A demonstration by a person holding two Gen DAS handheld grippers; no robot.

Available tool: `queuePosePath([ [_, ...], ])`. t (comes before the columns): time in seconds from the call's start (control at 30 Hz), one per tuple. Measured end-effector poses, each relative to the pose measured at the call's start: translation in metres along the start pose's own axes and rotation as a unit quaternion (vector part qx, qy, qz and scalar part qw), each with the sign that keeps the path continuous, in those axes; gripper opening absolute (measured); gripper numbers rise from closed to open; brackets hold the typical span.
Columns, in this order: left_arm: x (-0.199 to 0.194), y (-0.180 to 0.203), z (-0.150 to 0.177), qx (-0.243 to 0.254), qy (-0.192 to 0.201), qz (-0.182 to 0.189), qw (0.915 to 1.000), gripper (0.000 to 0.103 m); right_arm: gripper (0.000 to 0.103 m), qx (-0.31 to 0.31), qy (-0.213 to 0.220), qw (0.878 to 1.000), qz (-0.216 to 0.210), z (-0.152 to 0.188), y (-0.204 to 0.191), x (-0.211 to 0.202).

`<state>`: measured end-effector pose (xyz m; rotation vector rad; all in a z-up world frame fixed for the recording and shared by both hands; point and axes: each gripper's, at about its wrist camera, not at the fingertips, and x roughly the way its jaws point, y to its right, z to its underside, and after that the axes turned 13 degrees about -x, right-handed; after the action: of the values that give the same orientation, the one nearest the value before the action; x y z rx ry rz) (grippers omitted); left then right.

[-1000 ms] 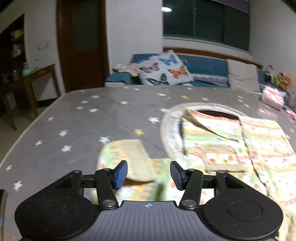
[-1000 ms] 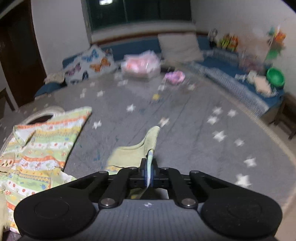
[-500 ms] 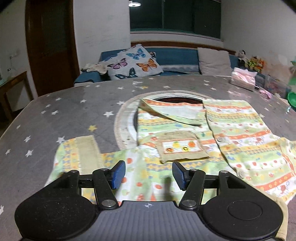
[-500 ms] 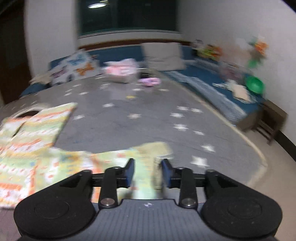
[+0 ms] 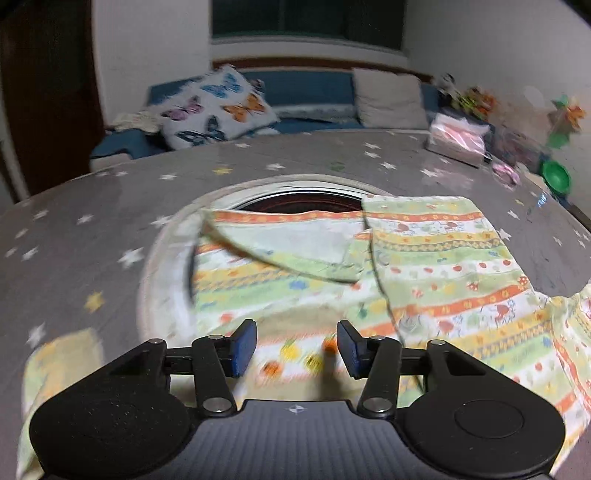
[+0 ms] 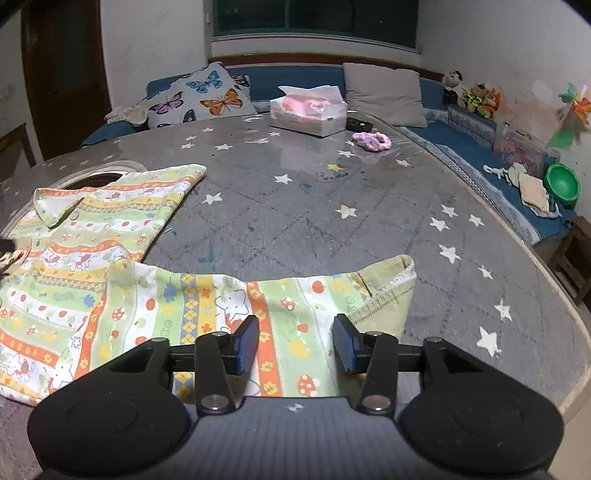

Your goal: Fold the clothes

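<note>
Currently the patterned shirt (image 6: 110,280) lies spread flat on the grey star-print table (image 6: 295,206). Right gripper (image 6: 295,345) over its sleeve, jaws apart and opening, gripping nothing. Left gripper (image 5: 297,347) over the shirt front, jaws apart, closing, cloth below unpinched.

Blue sofa (image 6: 369,79) — dark window (image 6: 314,18)

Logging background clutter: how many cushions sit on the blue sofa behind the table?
2: the butterfly cushion toward the sofa's left end, and the plain grey cushion to its right, behind the tissue box. Others may lie outside the views.
</note>
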<state>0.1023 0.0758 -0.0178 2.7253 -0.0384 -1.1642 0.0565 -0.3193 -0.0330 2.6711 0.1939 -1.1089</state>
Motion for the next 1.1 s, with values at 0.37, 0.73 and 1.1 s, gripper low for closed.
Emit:
queuePosePath([
  [0.37,0.063,0.022,-0.041,0.038,-0.026,0.023,0.9987,0.043,0.052,-0.012,0.004,1.0,0.012,-0.01,0.005,0.015],
  [0.73,0.111,0.021,-0.09,-0.01,0.015,0.007,0.9998,0.045,0.056,-0.01,0.004,1.0,0.014,-0.02,0.014,0.029],
  [1.1,0.047,0.001,-0.06,-0.011,0.033,0.006,0.9994,0.05,0.059,-0.001,0.017,0.999,0.041,-0.034,0.036,0.045],
])
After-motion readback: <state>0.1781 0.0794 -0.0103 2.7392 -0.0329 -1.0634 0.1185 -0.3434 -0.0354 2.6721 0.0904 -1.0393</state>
